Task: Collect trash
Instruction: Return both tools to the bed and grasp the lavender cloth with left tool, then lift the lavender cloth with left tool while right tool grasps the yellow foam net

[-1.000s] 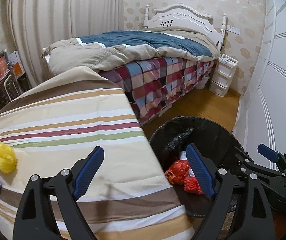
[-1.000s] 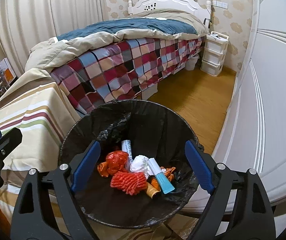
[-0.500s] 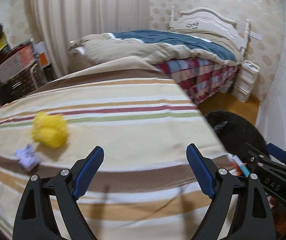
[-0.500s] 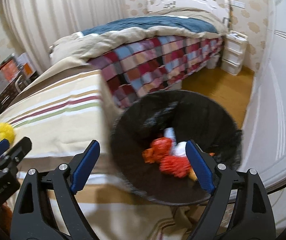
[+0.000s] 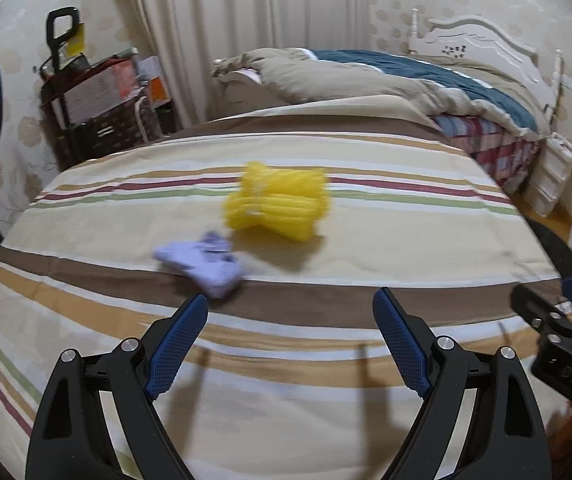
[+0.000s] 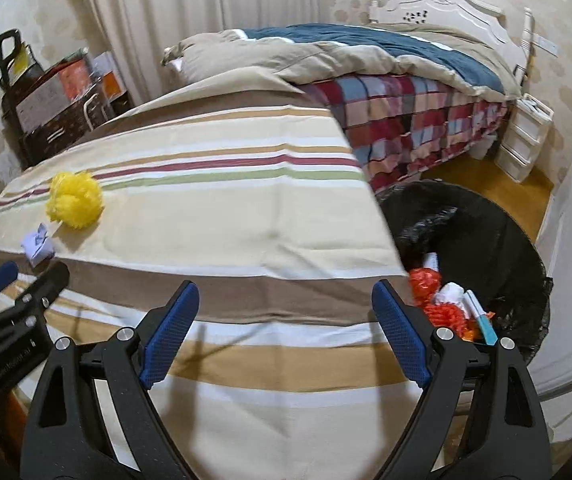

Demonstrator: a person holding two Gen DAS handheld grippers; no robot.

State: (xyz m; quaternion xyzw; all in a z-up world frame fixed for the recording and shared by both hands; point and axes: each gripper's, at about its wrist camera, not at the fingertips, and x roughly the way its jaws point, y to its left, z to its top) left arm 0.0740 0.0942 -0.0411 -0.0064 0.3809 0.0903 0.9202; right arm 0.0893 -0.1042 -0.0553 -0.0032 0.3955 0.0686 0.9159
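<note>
Left wrist view: left gripper (image 5: 289,312), jaws apart and empty, sits at lower center below the yellow net (image 5: 278,208) and purple wrapper (image 5: 206,266); right gripper (image 6: 286,304) likewise apart.

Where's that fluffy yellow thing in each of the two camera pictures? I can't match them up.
Left wrist view: the yellow thing lies near the middle of the picture, on the striped cloth, just beyond the small purple scrap.
Right wrist view: the yellow thing lies far left, on the same cloth.
Shared landmark: the purple scrap beside it, and the white headboard behind.
</note>
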